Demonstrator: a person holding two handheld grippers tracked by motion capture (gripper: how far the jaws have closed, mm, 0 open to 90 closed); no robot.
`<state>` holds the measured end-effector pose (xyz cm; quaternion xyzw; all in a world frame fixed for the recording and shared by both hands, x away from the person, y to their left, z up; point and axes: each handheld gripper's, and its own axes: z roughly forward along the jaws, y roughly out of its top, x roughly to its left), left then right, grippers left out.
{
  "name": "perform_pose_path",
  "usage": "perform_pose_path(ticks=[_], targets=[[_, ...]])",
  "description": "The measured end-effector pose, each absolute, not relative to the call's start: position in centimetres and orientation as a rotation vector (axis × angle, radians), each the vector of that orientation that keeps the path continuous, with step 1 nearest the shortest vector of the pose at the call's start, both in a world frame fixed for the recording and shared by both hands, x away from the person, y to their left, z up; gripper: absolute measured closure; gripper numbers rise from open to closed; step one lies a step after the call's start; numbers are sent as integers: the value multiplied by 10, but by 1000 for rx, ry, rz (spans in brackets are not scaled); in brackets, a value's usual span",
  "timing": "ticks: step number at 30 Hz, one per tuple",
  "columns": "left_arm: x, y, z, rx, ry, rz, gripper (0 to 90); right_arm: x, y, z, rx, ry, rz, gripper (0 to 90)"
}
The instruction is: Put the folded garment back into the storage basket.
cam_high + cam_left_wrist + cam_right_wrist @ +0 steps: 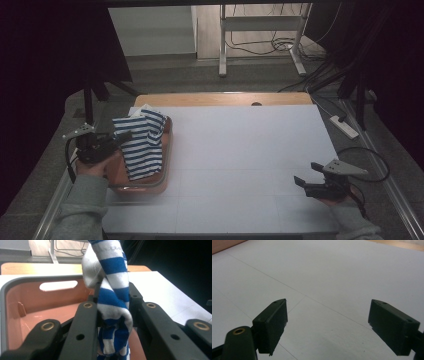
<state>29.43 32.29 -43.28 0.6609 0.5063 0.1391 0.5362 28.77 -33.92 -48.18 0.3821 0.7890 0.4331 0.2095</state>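
Observation:
A blue-and-white striped cloth hangs over a salmon-coloured bin at the table's left side. My left gripper is shut on the striped cloth, bunched between its black jaws just above the bin's inside. My right gripper rests low near the table's front right corner, and its own view shows the gripper open with bare white tabletop between the pads.
The white table surface spreads between the two hands. The bin has a grey rim with a slot handle. A wooden strip runs along the far edge. A power strip and cables lie on the floor at right.

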Motion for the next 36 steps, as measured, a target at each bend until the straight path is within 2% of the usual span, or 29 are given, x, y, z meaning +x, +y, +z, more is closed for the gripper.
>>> perform_pose_path(ticks=[36], targets=[[319, 307, -456, 1757, 1362, 298, 749, 288, -339, -482, 1060, 2199, 1198, 166]])
